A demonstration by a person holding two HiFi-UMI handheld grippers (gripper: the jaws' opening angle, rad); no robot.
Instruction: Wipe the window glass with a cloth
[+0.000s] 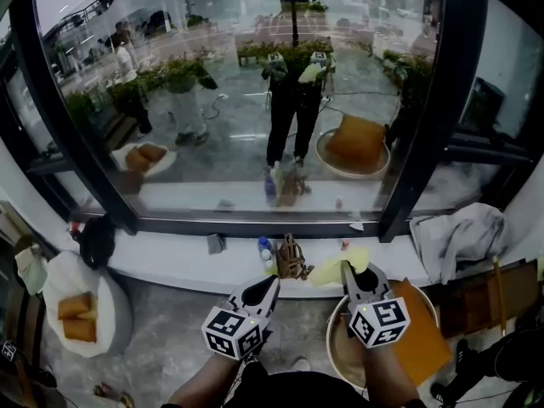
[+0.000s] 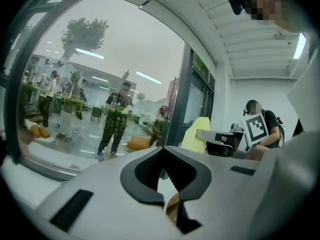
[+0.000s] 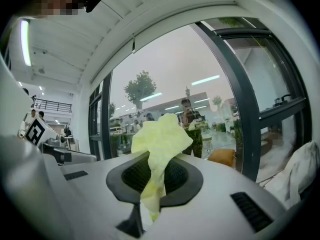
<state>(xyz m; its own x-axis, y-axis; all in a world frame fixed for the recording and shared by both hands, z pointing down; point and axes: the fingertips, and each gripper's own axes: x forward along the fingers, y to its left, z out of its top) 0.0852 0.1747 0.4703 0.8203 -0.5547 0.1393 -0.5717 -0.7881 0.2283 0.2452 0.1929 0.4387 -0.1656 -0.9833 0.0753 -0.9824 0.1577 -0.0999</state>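
**Cloth.** The crumpled yellow-green cloth is pinched between the jaws of the right gripper. A narrow strand passes down through the pads, and most of the material stands loose in a bunch above and ahead of the tips. In the head view the cloth spills to the left of the right gripper.

**Glass.** The large window glass pane lies ahead of and above both grippers and is well apart from them. Nothing is touching it yet, so wiping appears not to have begun.

**Left gripper.** The left gripper has its jaws together with nothing between them. It is held low, beside the right gripper.

**Hazards, as judged:**
- Only a thin strand is clamped. Drag across the glass could pull the cloth out of the jaws, or it could slump to one side.
- If the loose bunch folds back under pressure, the hard jaw tips could meet the pane directly, marking it or skidding on it.
- A small blue-capped bottle and a brown woven object stand on the white window sill, just ahead of and between the grippers. A low approach or downward stroke could knock them over.
- The dark metal window post stands ahead of the right gripper and to its right. A wide sideways stroke could strike it.
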